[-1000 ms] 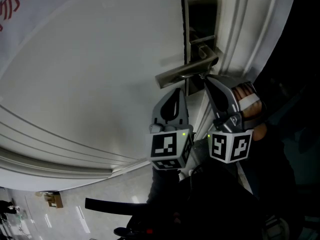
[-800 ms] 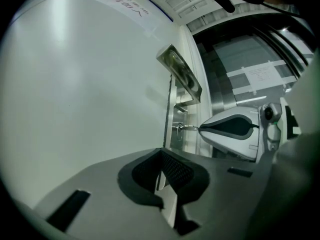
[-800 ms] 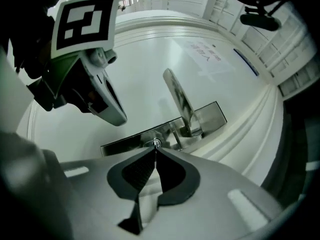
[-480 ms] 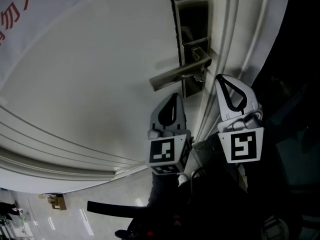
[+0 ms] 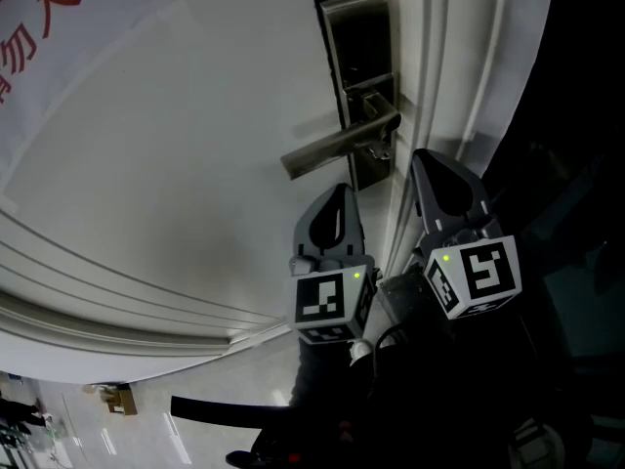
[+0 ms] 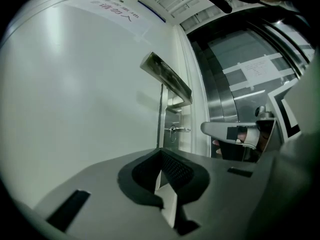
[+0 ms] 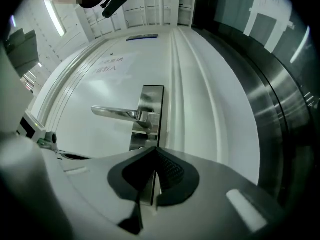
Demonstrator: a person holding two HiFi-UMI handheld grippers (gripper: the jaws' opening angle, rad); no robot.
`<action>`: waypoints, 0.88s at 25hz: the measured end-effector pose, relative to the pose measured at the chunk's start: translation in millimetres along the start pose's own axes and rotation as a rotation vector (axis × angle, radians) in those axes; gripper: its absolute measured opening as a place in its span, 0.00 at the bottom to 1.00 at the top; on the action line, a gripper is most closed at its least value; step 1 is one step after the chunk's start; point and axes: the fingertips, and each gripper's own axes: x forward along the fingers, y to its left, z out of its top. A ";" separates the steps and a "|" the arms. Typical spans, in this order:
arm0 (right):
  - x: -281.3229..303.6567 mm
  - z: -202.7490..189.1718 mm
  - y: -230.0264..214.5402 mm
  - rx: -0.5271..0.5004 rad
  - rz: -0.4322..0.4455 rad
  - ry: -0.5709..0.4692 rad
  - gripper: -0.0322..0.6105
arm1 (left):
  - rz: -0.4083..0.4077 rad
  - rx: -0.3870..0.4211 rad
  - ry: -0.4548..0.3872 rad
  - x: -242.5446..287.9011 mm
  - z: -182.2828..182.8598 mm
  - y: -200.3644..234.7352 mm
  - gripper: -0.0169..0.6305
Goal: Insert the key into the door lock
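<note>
A white panelled door (image 5: 186,154) fills the left and centre of the head view, with a tall dark metal lock plate (image 5: 357,62) at the upper middle, close to the white moulded door frame (image 5: 439,57). A brushed silver lever handle (image 5: 330,149) runs from the plate toward the left of the frame. The small metal key (image 5: 377,150) sits in the lock just beneath the handle's hub, sticking out from the plate; the left gripper view shows it as a thin stem with a ring (image 6: 178,130) in the middle of the picture.

The left gripper (image 5: 338,201) is below the handle, at centre frame, pointing up toward it but apart from it and from the key. Its jaws are drawn together at the tips with nothing between them (image 6: 161,154). The right gripper (image 5: 432,172) is just right of it, in front of the door frame, its tip near the lower end of the lock plate and not touching the key. Its jaws are also closed and empty (image 7: 153,153), with the plate (image 7: 150,106) and handle (image 7: 114,113) straight ahead.

Each gripper's marker cube shows a small green light. A sheet with red characters (image 5: 34,22) is in the upper left corner of the head view
</note>
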 end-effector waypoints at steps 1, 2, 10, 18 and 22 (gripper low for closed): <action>0.2 -0.8 0.9 -0.004 0.002 0.005 0.05 | 0.000 -0.002 0.000 -0.2 0.3 -0.3 0.03; 0.4 -1.6 1.9 -0.010 0.005 0.009 0.05 | 0.000 -0.003 0.000 -0.3 0.8 -0.7 0.03; 1.4 -2.5 4.0 -0.027 0.019 0.017 0.05 | 0.001 -0.005 -0.002 -0.4 1.6 -0.8 0.03; 3.8 -2.8 6.2 -0.036 0.028 0.020 0.05 | 0.008 -0.016 -0.007 -0.1 3.2 1.2 0.03; 5.6 -3.0 6.3 -0.036 0.028 0.019 0.05 | 0.007 -0.015 -0.008 1.2 1.5 2.9 0.03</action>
